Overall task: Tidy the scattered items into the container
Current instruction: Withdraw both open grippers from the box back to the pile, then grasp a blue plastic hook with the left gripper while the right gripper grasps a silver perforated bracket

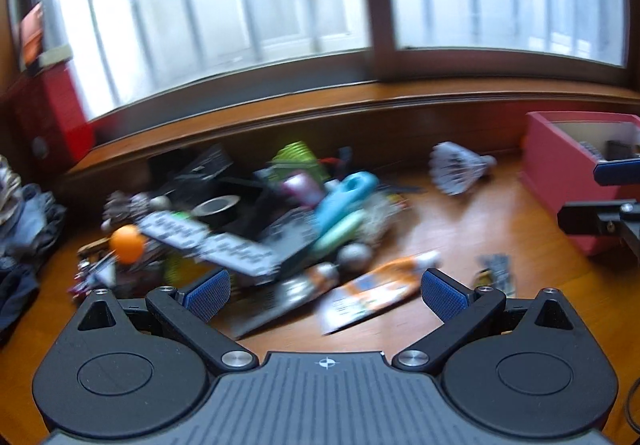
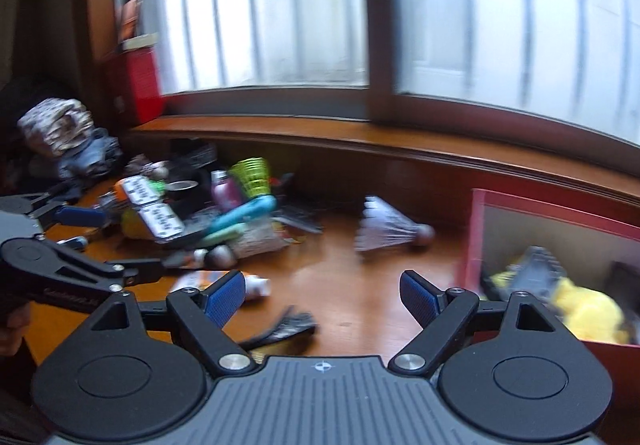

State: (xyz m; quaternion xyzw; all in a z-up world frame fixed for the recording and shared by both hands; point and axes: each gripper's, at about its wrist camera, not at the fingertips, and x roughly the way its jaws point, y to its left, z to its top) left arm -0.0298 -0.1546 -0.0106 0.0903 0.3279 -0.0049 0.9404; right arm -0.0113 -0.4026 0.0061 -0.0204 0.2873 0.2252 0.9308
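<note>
Left wrist view: the left tool (image 1: 325, 295) is hovering spread and empty over the orange-white squeezed tube (image 1: 374, 287) on the wooden tabletop (image 1: 460, 229).
Right wrist view: the right tool (image 2: 322, 299) is hovering spread and empty beside the red cardboard box (image 2: 532, 207).
Advice: centre the tube between the fingers before closing.

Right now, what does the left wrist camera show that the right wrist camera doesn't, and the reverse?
Only the left wrist view shows the orange ball plainly. Only the right wrist view looks into the red box, with a yellow item inside. Both show the white shuttlecock lying apart from the pile, the orange tube, the blue handle, and each gripper, left and right, open and empty.
</note>
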